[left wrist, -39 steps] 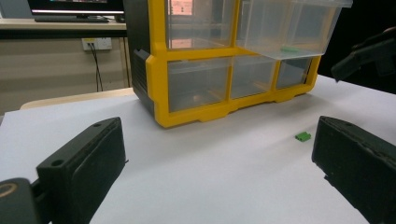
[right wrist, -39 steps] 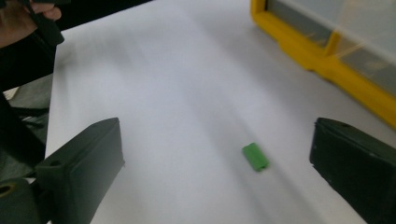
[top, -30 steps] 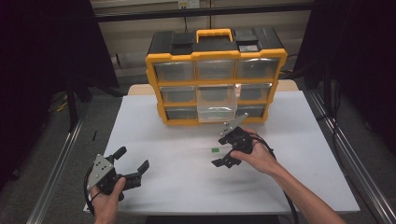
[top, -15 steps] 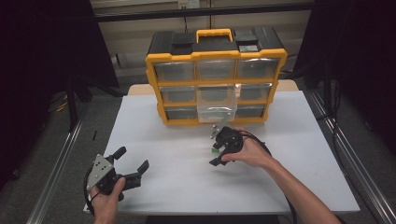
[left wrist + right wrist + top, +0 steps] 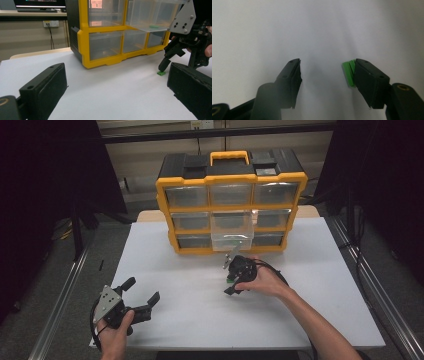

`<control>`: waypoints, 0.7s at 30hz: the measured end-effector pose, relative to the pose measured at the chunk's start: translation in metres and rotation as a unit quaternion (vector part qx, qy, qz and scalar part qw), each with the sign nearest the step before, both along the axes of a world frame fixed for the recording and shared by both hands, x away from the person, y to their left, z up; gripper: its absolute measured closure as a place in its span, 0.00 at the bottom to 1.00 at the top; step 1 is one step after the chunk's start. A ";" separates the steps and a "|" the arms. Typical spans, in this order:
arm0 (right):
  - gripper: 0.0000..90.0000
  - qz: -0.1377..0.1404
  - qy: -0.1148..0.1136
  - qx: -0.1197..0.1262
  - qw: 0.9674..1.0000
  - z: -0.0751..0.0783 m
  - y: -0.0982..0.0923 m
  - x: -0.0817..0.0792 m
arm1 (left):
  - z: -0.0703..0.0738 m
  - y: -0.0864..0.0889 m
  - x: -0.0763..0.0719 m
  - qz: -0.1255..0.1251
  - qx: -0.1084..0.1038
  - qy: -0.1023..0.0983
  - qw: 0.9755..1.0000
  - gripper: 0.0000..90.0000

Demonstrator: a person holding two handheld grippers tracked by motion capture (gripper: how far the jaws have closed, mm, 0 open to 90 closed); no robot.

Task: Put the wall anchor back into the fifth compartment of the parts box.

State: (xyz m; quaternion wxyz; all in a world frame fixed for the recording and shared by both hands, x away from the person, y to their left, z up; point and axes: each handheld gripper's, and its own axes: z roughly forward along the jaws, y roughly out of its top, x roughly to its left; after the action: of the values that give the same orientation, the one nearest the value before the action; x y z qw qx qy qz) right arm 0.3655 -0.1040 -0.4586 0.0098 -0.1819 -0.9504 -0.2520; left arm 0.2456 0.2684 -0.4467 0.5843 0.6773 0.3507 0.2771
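A: So the right gripper [image 5: 234, 279] is down over the small green part [image 5: 349, 73] on the white table [image 5: 320, 310] — the pick-up step, I'd judge. Its jaws have just been closing, yet they stand apart: the part lies between them, against the inner face of the right-hand jaw, with a clear gap to the other.

B: Not gripped, then?

A: Not yet; only one pad touches it. The next move calls for closing the rest of the way, squarely, so the part doesn't tip or skid sideways, then a lift.

B: And the other hand?

A: The left gripper [image 5: 131, 301] rests near the table's near edge, well away from the part, jaws spread wide and empty.

B: Where would the part go?

A: Probably the clear drawer [image 5: 231, 231] pulled out of the yellow organiser [image 5: 231, 181], just beyond the right gripper. The left gripper view shows one green piece [image 5: 154, 25] already lying in it. The other drawers look shut; their contents I can't make out.
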 end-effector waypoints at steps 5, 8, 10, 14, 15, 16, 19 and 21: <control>0.53 0.002 0.006 -0.007 1.000 0.003 0.002 0.000 | 0.000 0.000 0.000 -0.005 -0.002 -0.003 1.000 0.03; 0.57 0.010 0.005 -0.007 1.000 0.003 0.001 0.001 | 0.000 0.000 0.000 0.002 0.002 0.000 1.000 0.03; 0.58 0.005 0.002 -0.008 1.000 0.002 0.001 0.001 | 0.000 0.000 0.000 0.001 0.002 -0.001 1.000 0.03; 0.66 0.009 0.000 -0.018 1.000 -0.001 0.001 0.003 | 0.000 0.000 0.000 -0.005 0.002 -0.001 1.000 0.03; 0.71 0.001 0.006 -0.018 1.000 0.000 0.001 0.002 | 0.000 0.001 0.000 -0.005 0.004 -0.001 1.000 0.03; 0.75 -0.005 0.011 -0.020 1.000 0.000 0.001 0.002 | 0.000 0.000 0.000 -0.003 -0.003 -0.001 1.000 0.03; 0.82 -0.016 0.007 -0.027 0.999 0.000 0.002 0.001 | -0.001 0.000 0.001 -0.001 -0.008 0.003 1.000 0.03; 0.86 -0.006 0.006 -0.021 1.000 -0.001 0.001 0.004 | -0.001 0.001 0.000 0.002 -0.003 0.002 1.000 0.03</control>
State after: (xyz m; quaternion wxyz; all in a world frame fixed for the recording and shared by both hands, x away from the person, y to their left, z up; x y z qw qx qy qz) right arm 0.3692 -0.1031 -0.4593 0.0100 -0.1892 -0.9543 -0.2309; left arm 0.2460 0.2689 -0.4475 0.5853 0.6752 0.3543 0.2756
